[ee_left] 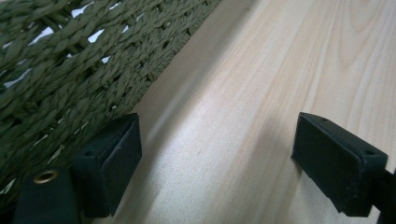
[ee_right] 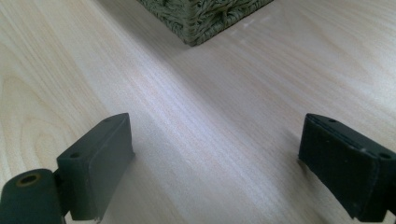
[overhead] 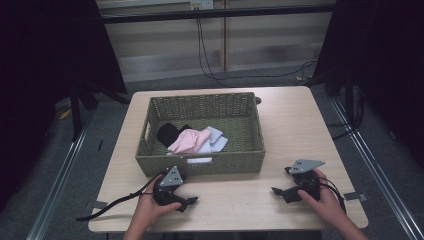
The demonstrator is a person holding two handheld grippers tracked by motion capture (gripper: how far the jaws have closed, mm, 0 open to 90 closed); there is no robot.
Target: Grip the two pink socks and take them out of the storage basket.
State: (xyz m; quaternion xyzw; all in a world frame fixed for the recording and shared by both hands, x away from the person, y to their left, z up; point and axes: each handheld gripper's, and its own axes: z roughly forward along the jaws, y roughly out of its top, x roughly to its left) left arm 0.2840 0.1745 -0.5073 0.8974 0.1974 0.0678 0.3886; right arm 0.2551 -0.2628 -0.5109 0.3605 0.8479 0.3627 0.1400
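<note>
On the near strip of the table [overhead: 225, 200], both grippers rest low with their jaws spread wide and nothing between them: the left gripper [overhead: 186, 202] sits just in front of the woven basket [overhead: 200, 165], its own view showing the green weave [ee_left: 56, 70] close beside one black jaw, while the right gripper [overhead: 278, 192] lies well apart to the right, looking across bare wood toward the basket's near corner [ee_right: 201, 23]. The work in hand appears to be the clothes lying in the basket: a pink cloth [overhead: 187, 141] in the middle, a black cloth [overhead: 167, 134] touching it on the left, and a pale blue cloth [overhead: 215, 139] to its right, with a bit of white [overhead: 200, 160] near the front wall. From both grippers the heap lies forward and up over the front wall. The basket's long axis runs left to right across the table, and the pink cloth lies roughly along it. The left hand [overhead: 150, 210] is nearer, almost directly in front of the heap; the right hand [overhead: 325, 200] would have to travel inward and forward. The front wall is what stands in the way, so I judge any reach must first lift above its rim. Dark curtains and cables sit beyond the table's far edge.
</note>
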